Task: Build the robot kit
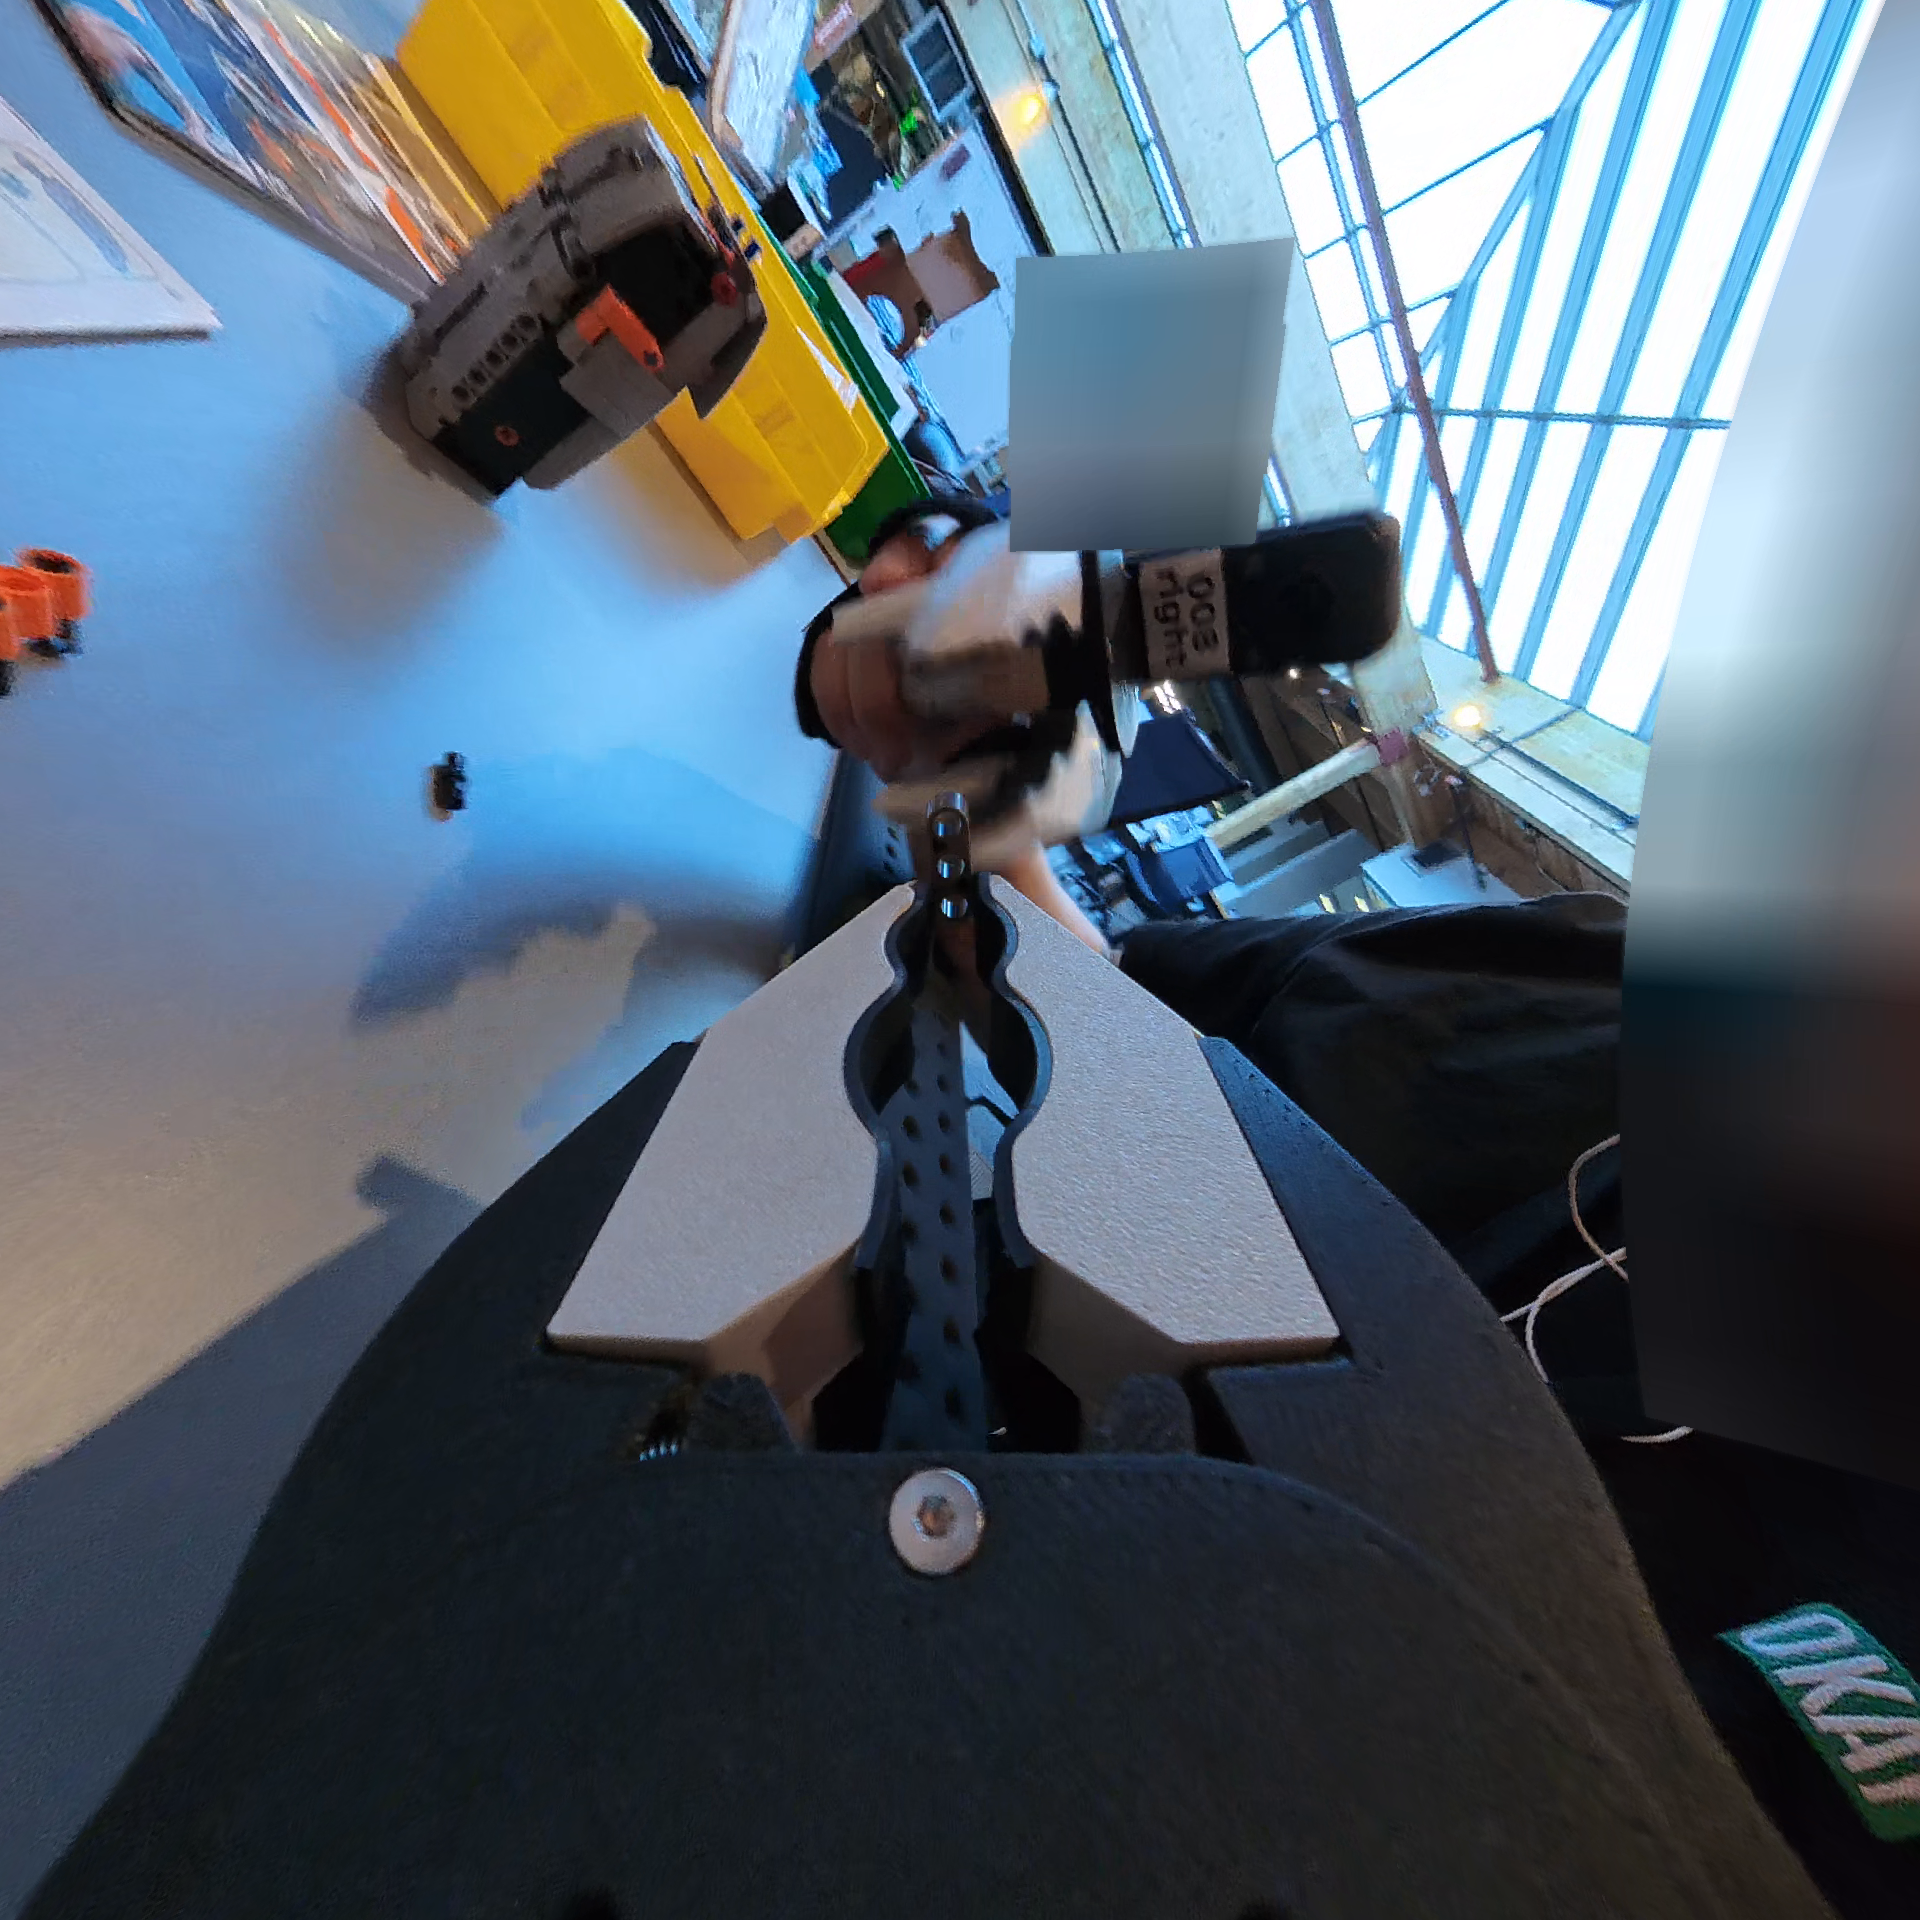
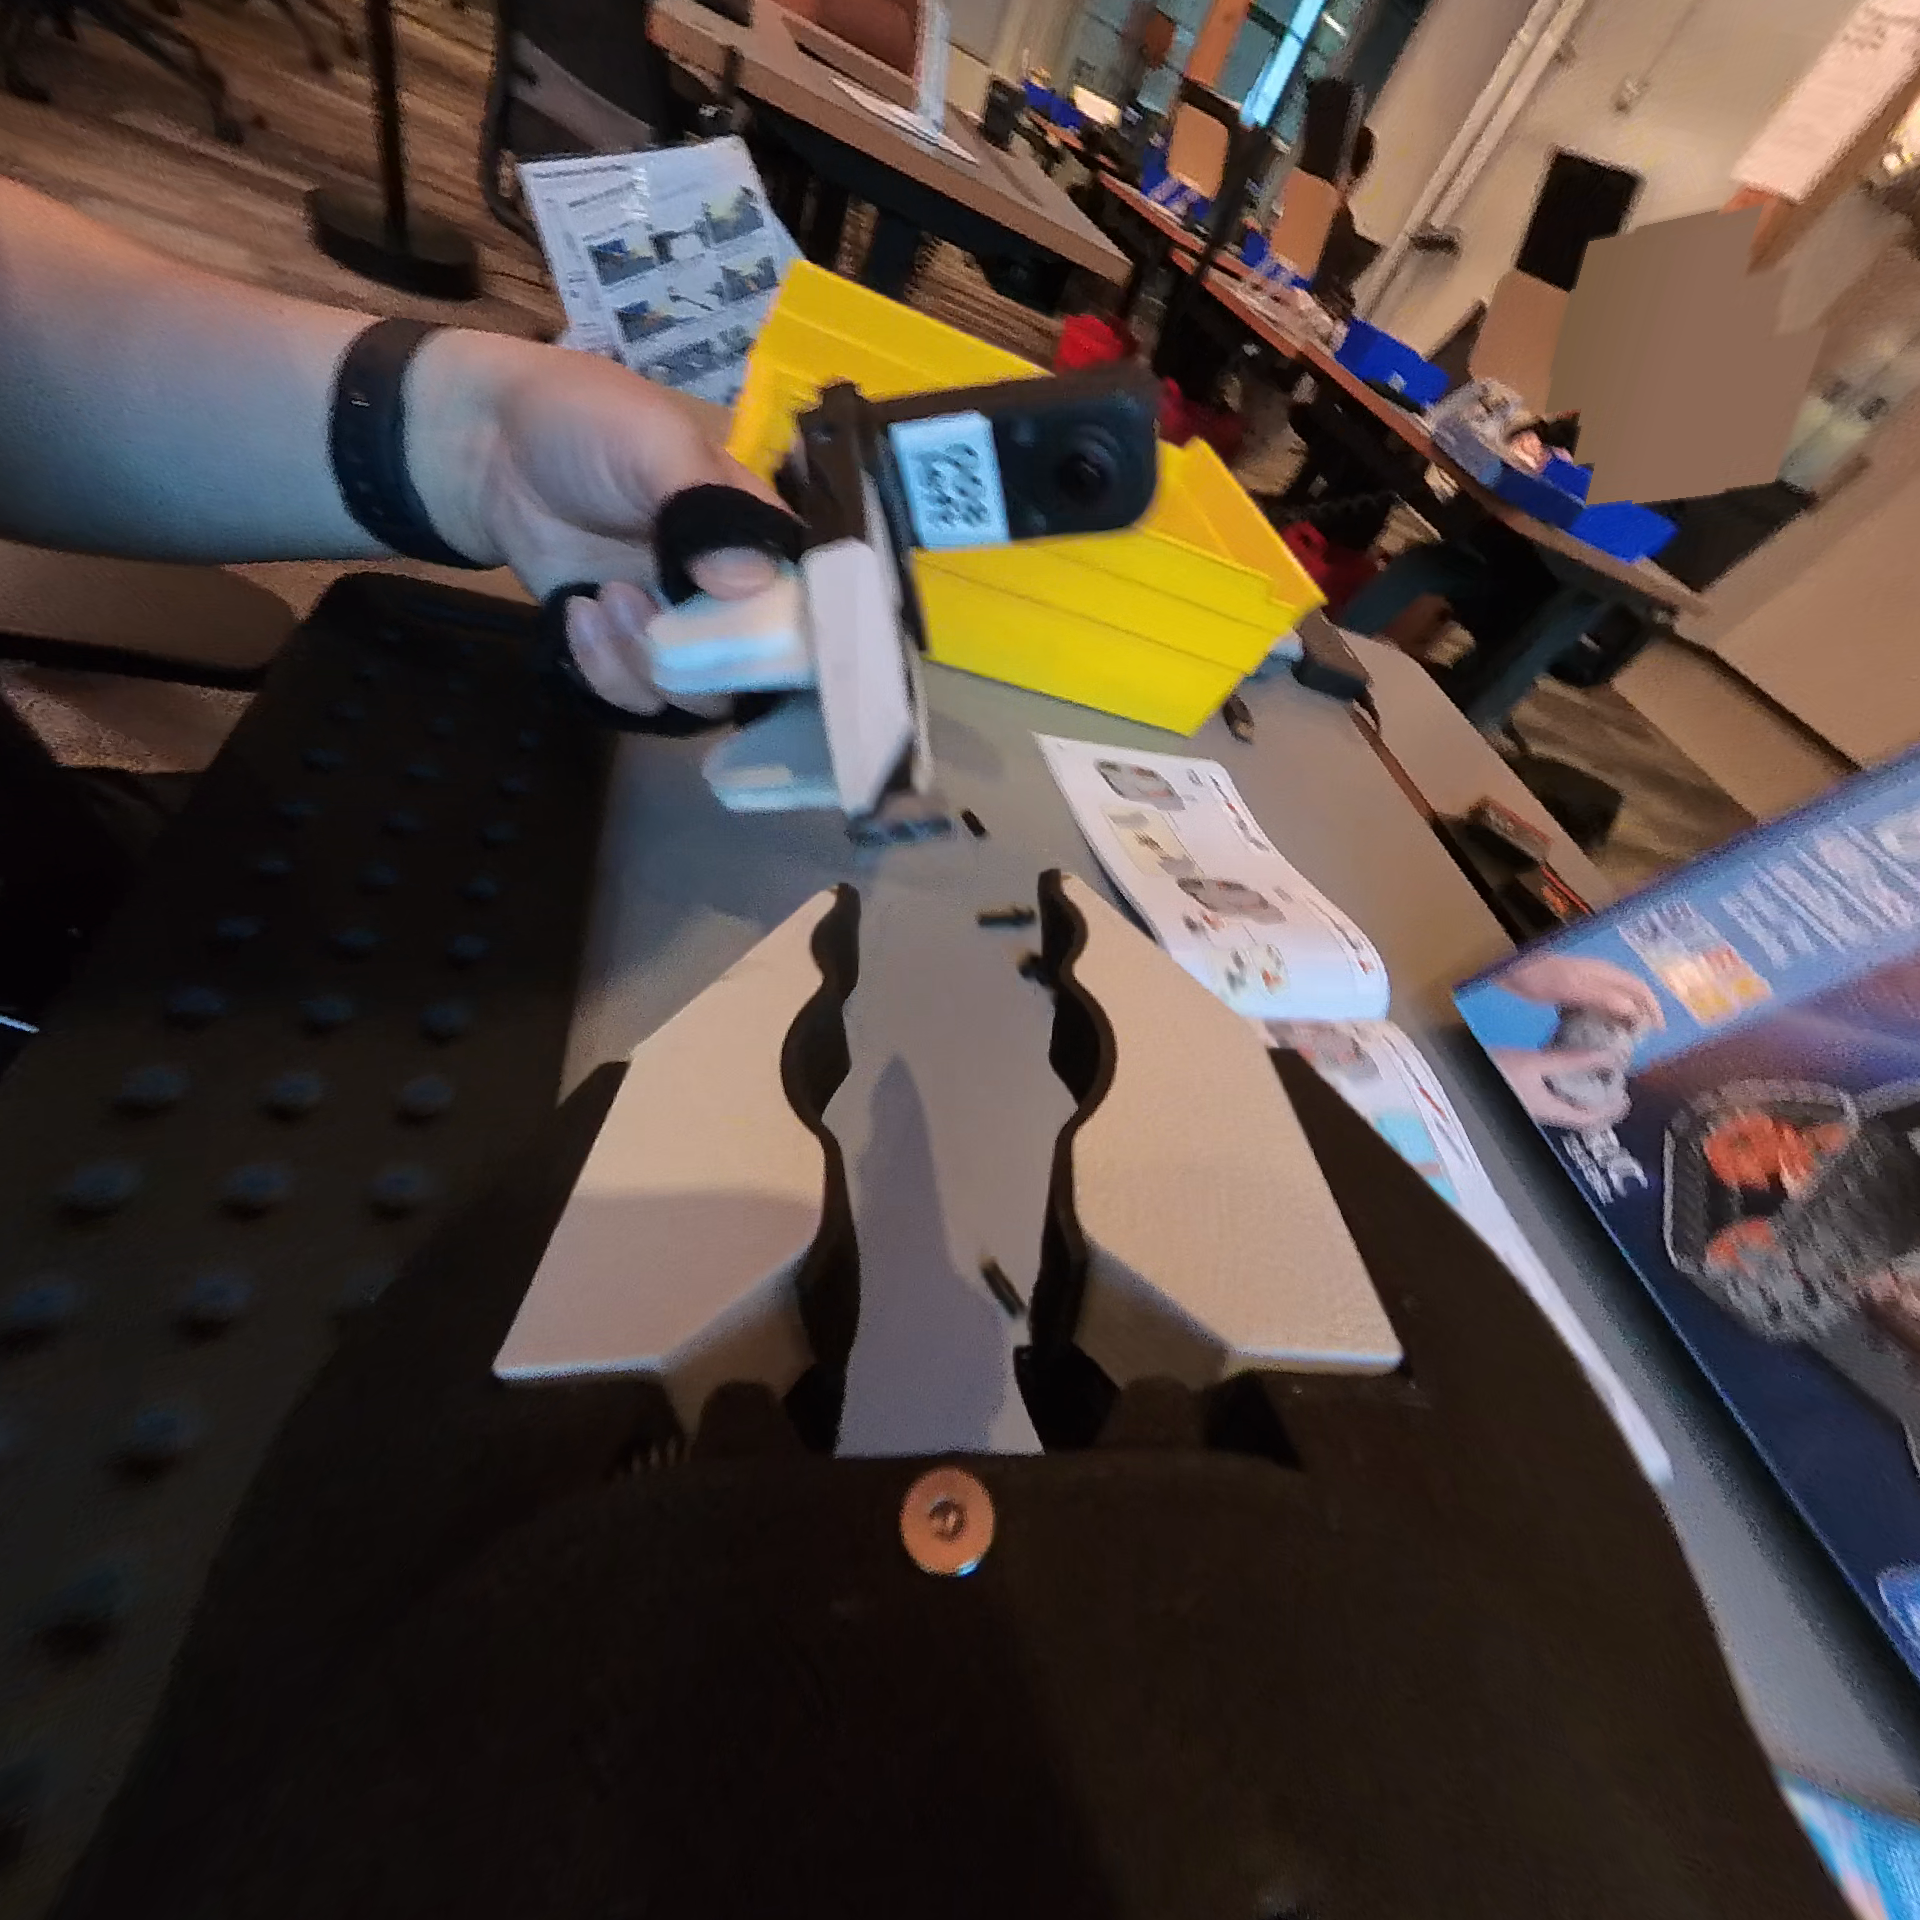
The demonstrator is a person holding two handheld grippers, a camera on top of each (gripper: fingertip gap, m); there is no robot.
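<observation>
The left gripper (image 1: 948,914) pinches a dark perforated beam (image 1: 935,1174), long axis pointing forward (tip protruding); the right gripper (image 2: 948,904), facing it nearby, gapes empty above 3 black pins (image 2: 1006,917).

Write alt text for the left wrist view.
The left hand-held gripper is shut on a dark strip with holes, held above a pale table. Just beyond its tip, a person's hand holds the right hand-held gripper. Farther back on the table sit a grey and black brick model and a yellow bin.
</observation>
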